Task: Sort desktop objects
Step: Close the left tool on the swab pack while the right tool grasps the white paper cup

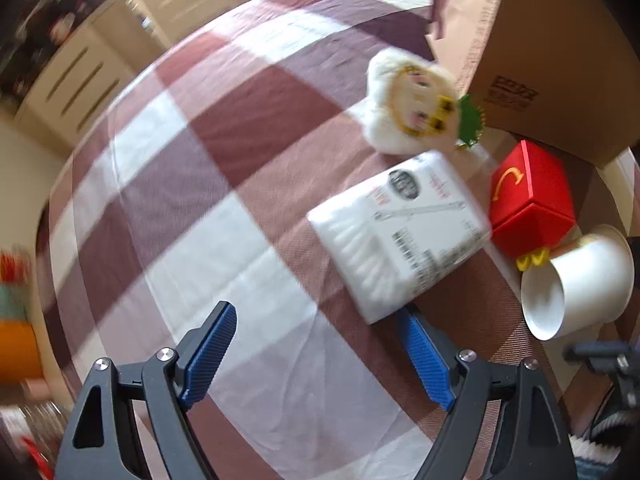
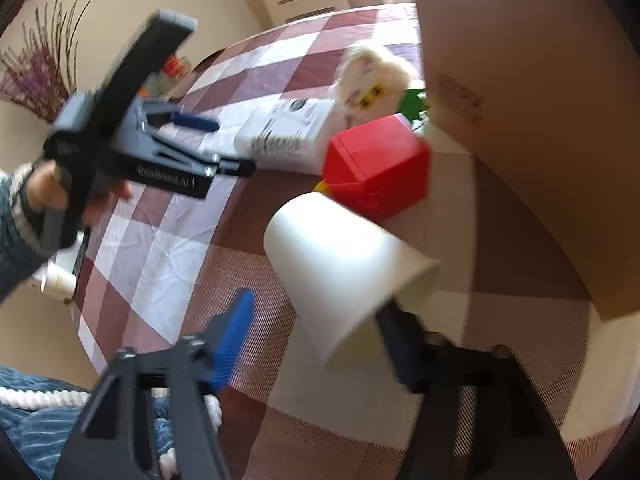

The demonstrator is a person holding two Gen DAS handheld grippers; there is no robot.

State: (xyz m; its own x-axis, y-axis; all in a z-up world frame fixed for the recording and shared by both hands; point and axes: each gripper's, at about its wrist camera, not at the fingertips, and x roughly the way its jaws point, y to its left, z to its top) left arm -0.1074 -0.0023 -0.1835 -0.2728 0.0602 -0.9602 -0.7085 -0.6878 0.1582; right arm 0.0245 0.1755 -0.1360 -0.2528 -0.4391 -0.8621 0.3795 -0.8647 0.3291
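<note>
Starting at the left: left hand-held gripper (image 1: pixel 315 311) tilted steeply down over the checked surface (image 1: pixel 240 160), jaws spread wide, nothing between them. Probably kept open so as to be ready for the nearest item. Seen from the right wrist, gripped in a hand (image 2: pixel 52 188) with a knitted sleeve, clear of every object.

Just beyond its right fingertip: white pack of cotton swabs (image 1: pixel 400 240), lying flat and skewed, one corner close to the blue pad but not visibly touched. Likely the left side's next target, being nearest.

Behind that: cream plush toy (image 1: pixel 408 108) with a green tag, resting against the foot of the cardboard box (image 1: pixel 560 40).

Further right: red carton (image 1: pixel 528 200), tipped on its side, touching or nearly touching the swab pack on one side and the paper cup (image 1: pixel 576 280) on the other.

Paper cup on its side, mouth toward the right hand-held gripper (image 2: pixel 316 304). One blue pad apart from the cup's outer wall, the other finger hidden behind the rim; partly spread, apparently straddling the wall, not yet pressing. Hard to say whether the hidden finger touches.

Far right: tall cardboard box, presumably the bin for sorting; all items still outside it.
</note>
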